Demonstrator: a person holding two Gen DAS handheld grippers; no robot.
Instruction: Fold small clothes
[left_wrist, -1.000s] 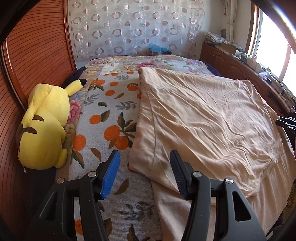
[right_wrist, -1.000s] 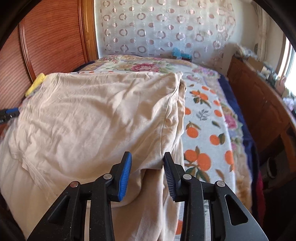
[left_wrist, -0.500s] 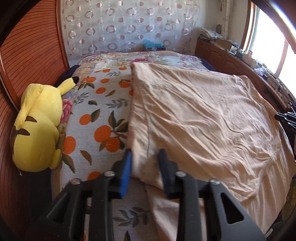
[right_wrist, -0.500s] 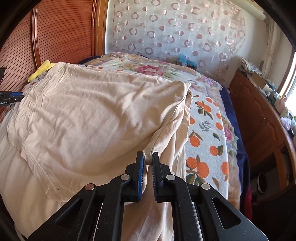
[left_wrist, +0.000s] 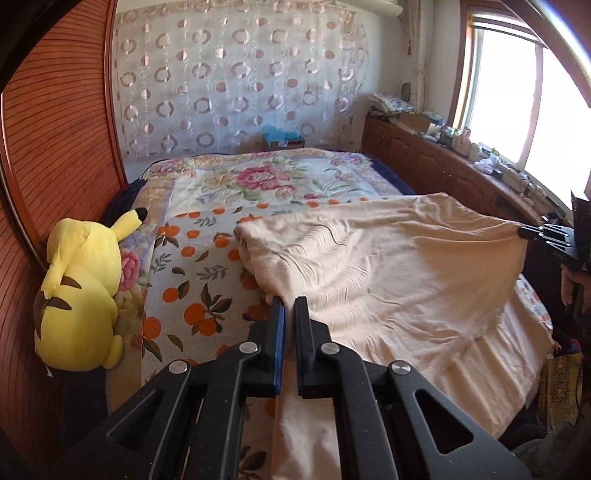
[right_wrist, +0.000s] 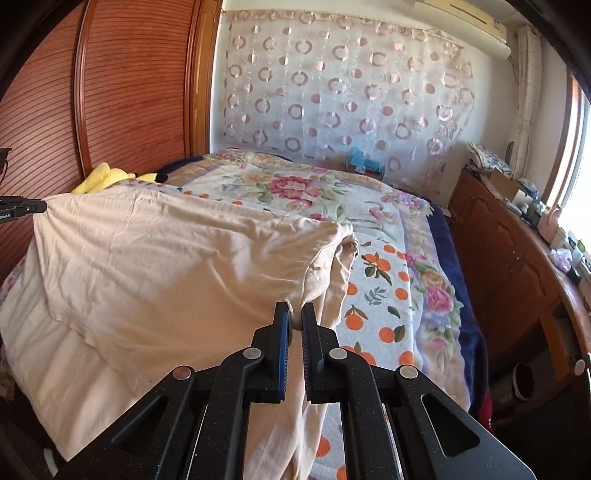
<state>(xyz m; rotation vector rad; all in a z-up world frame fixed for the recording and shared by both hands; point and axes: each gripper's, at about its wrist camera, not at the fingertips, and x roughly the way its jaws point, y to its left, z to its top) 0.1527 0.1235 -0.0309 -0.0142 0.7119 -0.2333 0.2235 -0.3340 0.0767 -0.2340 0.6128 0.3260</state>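
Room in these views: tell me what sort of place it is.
A bedroom at home, most likely: a bed with a flowered cover, a yellow plush toy by the wooden headboard, and a curtained window.

Beige cotton garment (left_wrist: 399, 273) lies across the floral orange-print bedspread (left_wrist: 192, 295); yellow plush toy (left_wrist: 79, 295) sits at its left, against the ribbed wooden headboard (left_wrist: 48, 147).

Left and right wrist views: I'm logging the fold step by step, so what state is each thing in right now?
Left gripper: shut on the beige garment's corner.
Right gripper: shut on the opposite corner.
Beige garment: near edge lifted and stretched between the grippers, far part resting on the bed.
Blanket: spread flat on the bed.
Plush toy: lying on its side against the wooden wall.
Curtain: drawn.
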